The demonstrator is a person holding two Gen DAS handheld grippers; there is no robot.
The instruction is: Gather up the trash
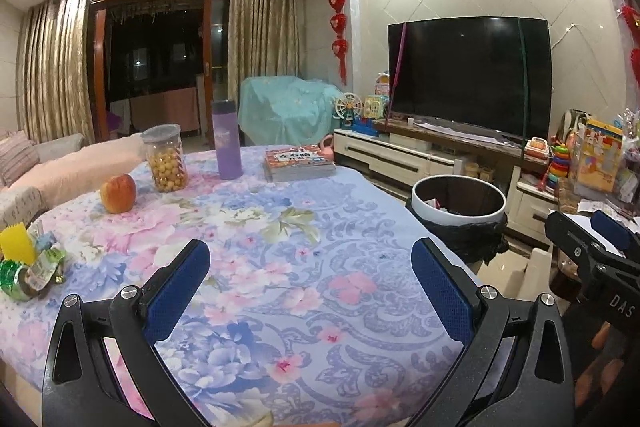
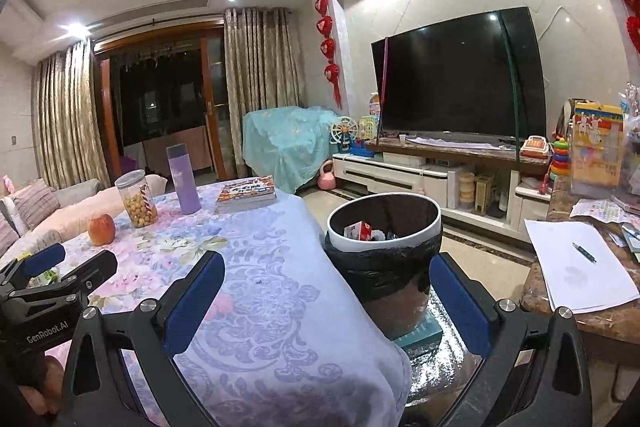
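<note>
Left gripper (image 1: 310,279): jaws wide, holding nothing, over the flowered cloth on the counter (image 1: 280,267). Right gripper (image 2: 326,291): jaws wide, holding nothing, at the counter's edge facing the bin (image 2: 384,247). Trash: crumpled wrappers (image 1: 30,263) at the counter's left edge; more inside the black-lined bin beside the counter. Also on the counter: apple (image 1: 118,193), snack jar (image 1: 165,159), purple bottle (image 1: 227,139), books (image 1: 298,163)

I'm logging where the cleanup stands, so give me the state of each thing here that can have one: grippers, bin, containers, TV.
left gripper: jaws wide open, empty
right gripper: jaws wide open, empty
trash bin: upright, uncovered, black liner, some trash inside
wrappers: crumpled on the tablecloth, not yet collected
snack jar: upright, lid on, more than half full
purple bottle: upright, capped
book: closed, lying flat
apple: whole
TV: screen dark
</note>
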